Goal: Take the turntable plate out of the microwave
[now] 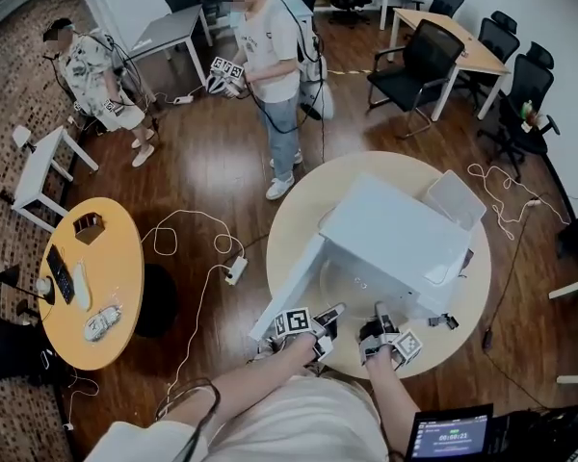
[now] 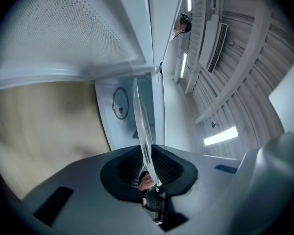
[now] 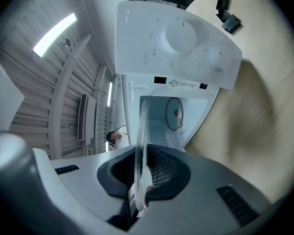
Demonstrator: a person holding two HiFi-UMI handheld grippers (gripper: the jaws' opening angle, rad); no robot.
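Clamping the rim of the clear round glass turntable plate (image 3: 141, 141) just outside the open white microwave (image 1: 395, 234), the jaws of the left gripper (image 2: 149, 173) and right gripper (image 3: 142, 177) appear to be at the end of extraction, and a level set-down on the round beige table (image 1: 308, 200) is likely needed next.

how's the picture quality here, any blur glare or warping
Head view: fairly sharp, evenly lit, mild wide-angle bend. Left gripper view: strong fisheye, black corners, table smeared soft, ceiling light blown out, turntable plate edge-on and see-through. Right gripper view: same fisheye, microwave panel sharp.
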